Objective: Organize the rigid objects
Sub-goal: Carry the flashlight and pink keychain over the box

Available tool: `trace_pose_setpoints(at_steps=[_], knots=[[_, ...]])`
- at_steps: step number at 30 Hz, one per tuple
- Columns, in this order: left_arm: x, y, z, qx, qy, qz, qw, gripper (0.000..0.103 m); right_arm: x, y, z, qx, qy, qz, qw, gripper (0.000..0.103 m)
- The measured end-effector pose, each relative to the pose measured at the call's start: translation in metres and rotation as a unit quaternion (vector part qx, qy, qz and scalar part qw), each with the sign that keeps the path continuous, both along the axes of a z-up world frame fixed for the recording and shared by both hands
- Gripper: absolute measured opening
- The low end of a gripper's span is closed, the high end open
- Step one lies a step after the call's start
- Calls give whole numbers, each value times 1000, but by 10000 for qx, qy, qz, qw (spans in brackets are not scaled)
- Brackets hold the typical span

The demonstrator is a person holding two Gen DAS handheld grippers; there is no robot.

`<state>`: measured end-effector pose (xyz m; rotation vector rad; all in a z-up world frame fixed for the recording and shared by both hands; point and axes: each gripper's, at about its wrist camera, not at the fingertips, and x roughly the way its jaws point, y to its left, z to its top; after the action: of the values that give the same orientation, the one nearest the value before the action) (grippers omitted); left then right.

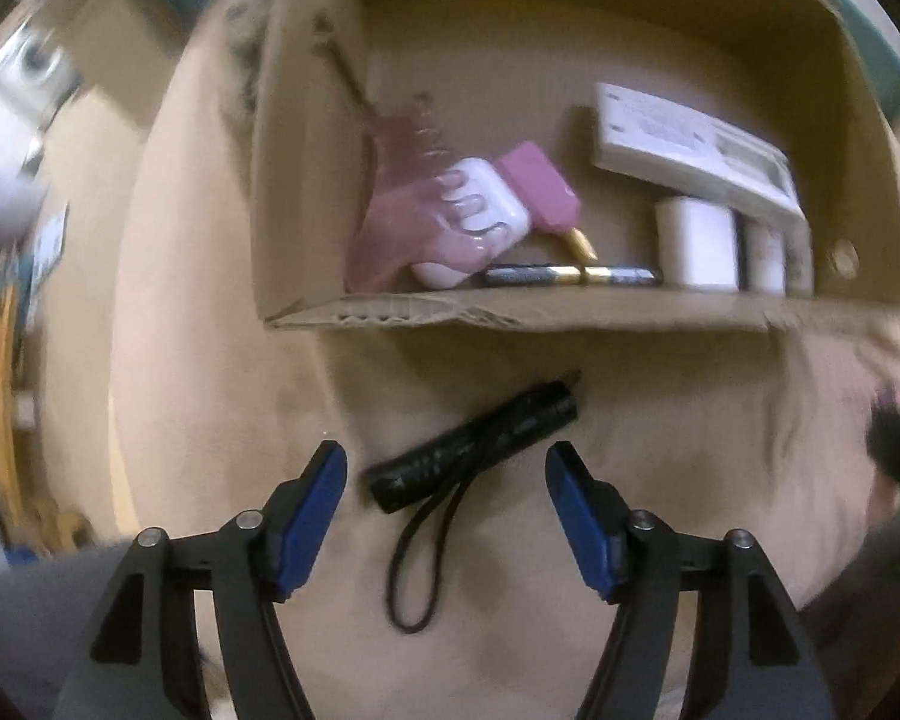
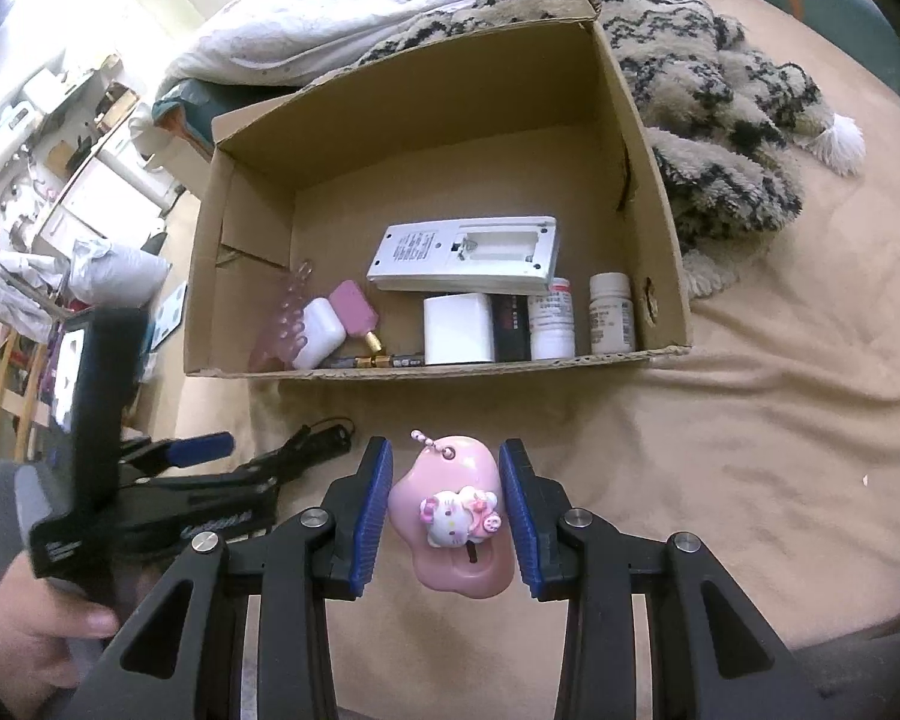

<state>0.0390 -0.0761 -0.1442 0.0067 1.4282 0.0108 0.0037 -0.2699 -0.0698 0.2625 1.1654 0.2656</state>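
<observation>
A black flashlight (image 1: 474,444) with a wrist strap lies slanted on the beige bed cover, just in front of the cardboard box (image 1: 510,309). My left gripper (image 1: 445,450) points down over it, open, with a blue finger on each side of the flashlight and clear of it. My right gripper (image 2: 447,445) is shut on a pink charm (image 2: 450,510) with a white cat figure and a bead chain, held above the cover before the box (image 2: 438,369). In the box lie a pink hair claw (image 1: 402,228), a white case (image 1: 486,210), batteries (image 1: 570,275), a white remote (image 2: 468,252) and pill bottles (image 2: 611,312).
A fuzzy patterned blanket (image 2: 720,120) lies right of the box and a white duvet (image 2: 360,6) behind it. Cluttered shelves and furniture (image 2: 60,150) stand off the bed's left edge. A hand (image 2: 42,648) holds the left gripper at lower left in the right wrist view.
</observation>
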Motion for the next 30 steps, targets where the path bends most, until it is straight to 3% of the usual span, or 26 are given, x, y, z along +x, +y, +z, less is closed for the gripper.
trace_pose_setpoints(at_steps=[2, 5, 8, 13, 17, 23, 24, 26, 30], knots=[[1, 6, -4, -102, 174, 535, 9984, 67, -1, -4, 0, 47, 17, -53, 10000, 39], [1, 18, -18, -430, 547, 1426, 9873, 67, -1, -6, -1, 111, 44, -92, 9999, 39], [-1, 18, -29, -511, 567, 1825, 9802, 71, 2, -4, -2, 147, 64, -70, 9998, 39], [4, -6, -41, -8, 495, 1511, 9873, 88, 2, -2, -3, 169, 85, -13, 9998, 39], [10, -13, -48, 151, 528, 1688, 9841, 103, 2, -3, -2, 264, 78, -35, 9996, 39], [9, -18, -49, 174, 424, 2030, 9781, 102, 5, -2, -2, 284, 64, -2, 9996, 39], [7, -20, -47, 188, 370, 1999, 9789, 100, 5, -2, -2, 277, 58, -1, 9996, 39], [4, -26, -43, 221, 270, 1887, 9814, 86, 6, -2, -2, 313, 60, -5, 9995, 39], [-1, -22, -37, 126, 300, 1814, 9829, 85, 7, -1, -1, 340, 37, 26, 9994, 39]])
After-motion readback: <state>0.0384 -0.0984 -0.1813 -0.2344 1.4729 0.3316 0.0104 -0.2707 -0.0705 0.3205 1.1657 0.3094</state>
